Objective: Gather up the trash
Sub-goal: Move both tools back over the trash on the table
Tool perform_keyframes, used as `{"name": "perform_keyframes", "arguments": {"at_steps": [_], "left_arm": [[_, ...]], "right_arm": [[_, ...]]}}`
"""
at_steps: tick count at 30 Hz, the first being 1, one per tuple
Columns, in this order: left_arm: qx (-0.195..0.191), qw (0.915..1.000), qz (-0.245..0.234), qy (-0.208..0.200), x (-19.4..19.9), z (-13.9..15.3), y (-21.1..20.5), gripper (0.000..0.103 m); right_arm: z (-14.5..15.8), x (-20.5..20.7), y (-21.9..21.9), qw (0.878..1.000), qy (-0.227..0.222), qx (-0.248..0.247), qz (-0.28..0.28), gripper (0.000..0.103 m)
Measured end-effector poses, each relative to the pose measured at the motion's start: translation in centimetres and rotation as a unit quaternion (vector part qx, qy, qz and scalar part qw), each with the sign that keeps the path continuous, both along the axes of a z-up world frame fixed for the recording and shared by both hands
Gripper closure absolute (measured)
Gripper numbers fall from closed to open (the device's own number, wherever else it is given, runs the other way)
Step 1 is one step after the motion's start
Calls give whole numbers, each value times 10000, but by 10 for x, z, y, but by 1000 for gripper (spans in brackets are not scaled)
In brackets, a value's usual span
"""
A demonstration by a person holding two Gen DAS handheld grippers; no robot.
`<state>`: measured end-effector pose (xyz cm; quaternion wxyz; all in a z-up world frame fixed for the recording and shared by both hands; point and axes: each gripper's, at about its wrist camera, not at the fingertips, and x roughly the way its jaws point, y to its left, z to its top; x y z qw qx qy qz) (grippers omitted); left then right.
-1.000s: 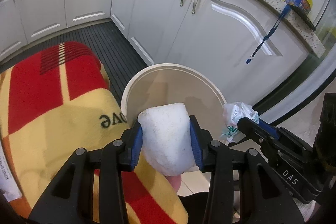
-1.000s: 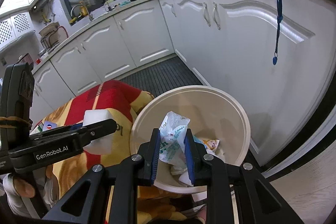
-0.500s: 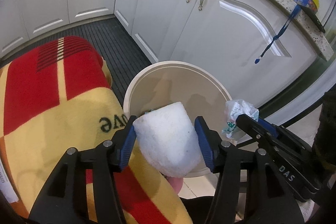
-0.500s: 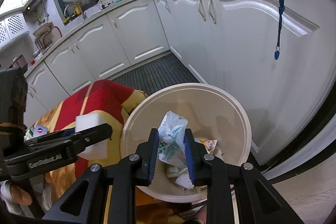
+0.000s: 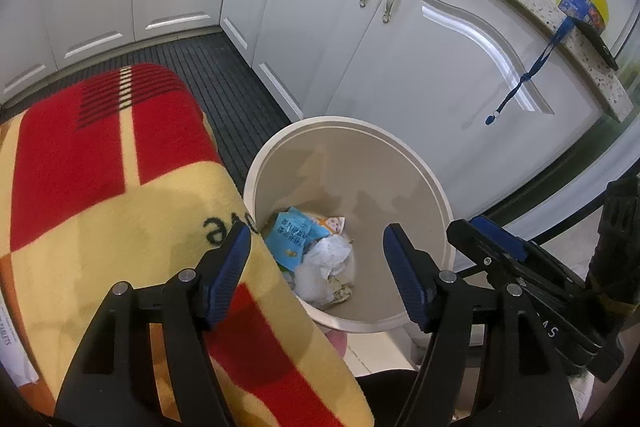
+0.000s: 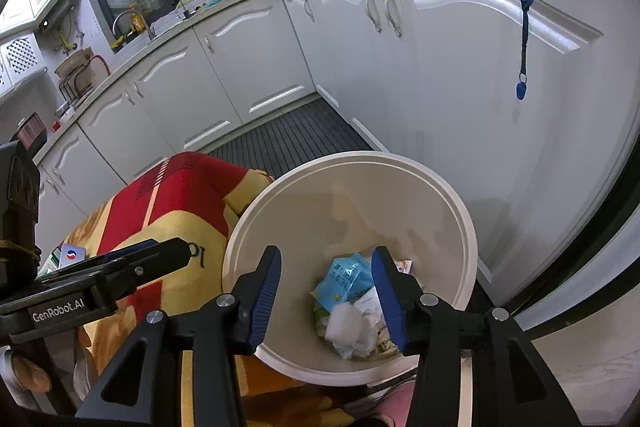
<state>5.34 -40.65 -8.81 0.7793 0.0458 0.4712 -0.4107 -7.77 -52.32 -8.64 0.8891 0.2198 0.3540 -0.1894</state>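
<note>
We had both the left gripper (image 5: 316, 259) and right gripper (image 6: 325, 287) over the round beige plastic bin (image 5: 400, 155), fingers spreading, nothing between them. Crumpled white tissue (image 5: 324, 267) and a blue wrapper (image 5: 290, 233) lay at the bin's bottom, beside the red-and-yellow blanket (image 5: 100, 187).

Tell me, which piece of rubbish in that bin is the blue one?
The flat blue packet with white printing, lying at the bottom of the bin. The crumpled tissue beside it is white.
</note>
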Motion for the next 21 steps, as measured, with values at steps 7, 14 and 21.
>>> {"name": "perform_keyframes", "arguments": {"at_steps": [7, 14, 21], "left_arm": [[-1, 9997, 110, -220, -10, 11, 12, 35], [7, 9983, 291, -506, -17, 25, 37, 35], [-16, 9963, 539, -675, -19, 36, 72, 35]], "right_arm": [[6, 0, 12, 9999, -28, -51, 114, 57], [13, 1, 30, 9996, -51, -107, 238, 55], [29, 5, 53, 9988, -170, -216, 393, 50]]}}
